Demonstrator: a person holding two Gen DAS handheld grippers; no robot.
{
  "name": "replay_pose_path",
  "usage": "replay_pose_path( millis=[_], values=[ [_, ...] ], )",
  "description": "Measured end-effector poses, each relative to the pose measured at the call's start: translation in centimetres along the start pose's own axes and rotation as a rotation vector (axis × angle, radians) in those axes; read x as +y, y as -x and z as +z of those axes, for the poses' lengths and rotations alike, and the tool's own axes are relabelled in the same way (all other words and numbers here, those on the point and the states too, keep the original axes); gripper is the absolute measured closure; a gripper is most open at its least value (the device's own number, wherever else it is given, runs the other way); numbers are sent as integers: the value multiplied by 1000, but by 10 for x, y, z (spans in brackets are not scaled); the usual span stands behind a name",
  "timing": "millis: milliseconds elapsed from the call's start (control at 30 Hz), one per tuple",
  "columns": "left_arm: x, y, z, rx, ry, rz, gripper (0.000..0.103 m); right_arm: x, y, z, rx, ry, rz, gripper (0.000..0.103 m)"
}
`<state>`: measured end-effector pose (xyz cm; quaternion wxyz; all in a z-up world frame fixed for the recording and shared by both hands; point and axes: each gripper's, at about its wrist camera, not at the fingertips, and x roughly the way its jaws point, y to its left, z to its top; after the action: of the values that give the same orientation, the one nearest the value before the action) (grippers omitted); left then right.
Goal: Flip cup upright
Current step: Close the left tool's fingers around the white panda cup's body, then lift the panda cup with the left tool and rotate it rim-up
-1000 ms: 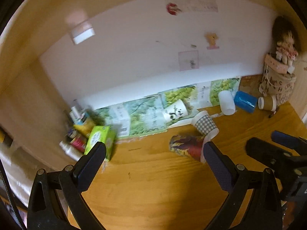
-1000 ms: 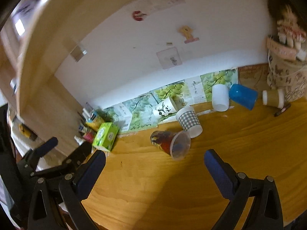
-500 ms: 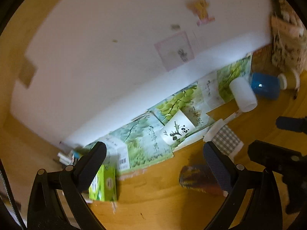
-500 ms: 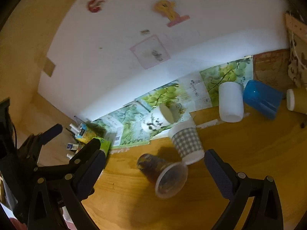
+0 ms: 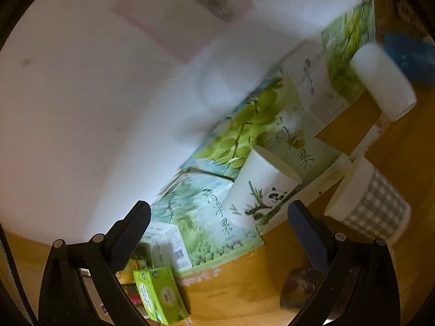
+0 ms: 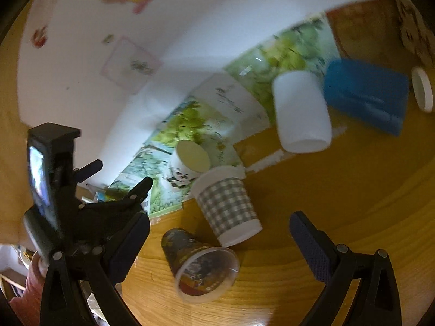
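Several cups lie on their sides on the wooden table. A dark printed clear cup lies nearest, mouth toward me. Behind it lie a grey checked cup, a white panda cup, a plain white cup and a blue cup. My right gripper is open, just above the dark cup. My left gripper is open and empty, facing the panda cup; the checked cup lies to its right. The left gripper also shows in the right wrist view.
Green printed cartons line the white back wall. A small green box and small bottles sit at the left. A tan cup and a patterned bag stand at the far right.
Both grippers have moved forward and closer to the cups, which now look larger. The left view has tilted. Both stay open.
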<state>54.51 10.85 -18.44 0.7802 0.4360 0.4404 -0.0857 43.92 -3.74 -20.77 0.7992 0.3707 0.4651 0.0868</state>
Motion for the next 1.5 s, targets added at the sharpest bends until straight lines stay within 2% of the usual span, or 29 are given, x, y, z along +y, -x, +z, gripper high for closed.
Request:
replay_pose_path(
  millis=[100, 300, 467, 533, 633, 867, 1000, 1033, 1300, 1500],
  values=[
    [-8, -19, 7, 44, -39, -8, 2, -8, -4, 2, 10, -22, 3, 0],
    [-18, -45, 15, 100, -98, 45, 2, -18, -16, 8, 14, -32, 29, 0],
    [-23, -62, 19, 164, -135, 7, 2, -17, -23, 7, 10, -28, 53, 0],
    [-26, -69, 20, 179, -148, 17, 2, -16, -25, 7, 3, -24, 55, 0],
    [-29, -74, 22, 185, -173, 17, 3, -13, -27, 6, 0, -26, 61, 0],
    [-42, -78, 24, 202, -247, -6, 15, -8, -31, 2, 10, -45, 92, 0],
    [-48, -80, 25, 215, -263, -24, 31, -8, -30, 2, 5, -48, 91, 0],
    [-50, -81, 25, 222, -266, -24, 33, -9, -28, 2, 3, -51, 93, 0],
    [-53, -75, 32, 214, -276, -24, 34, -20, -21, 6, -4, -79, 88, 0],
    [-42, -77, 20, 214, -257, -45, 34, -22, -23, 5, 0, -84, 81, 0]
  ],
)
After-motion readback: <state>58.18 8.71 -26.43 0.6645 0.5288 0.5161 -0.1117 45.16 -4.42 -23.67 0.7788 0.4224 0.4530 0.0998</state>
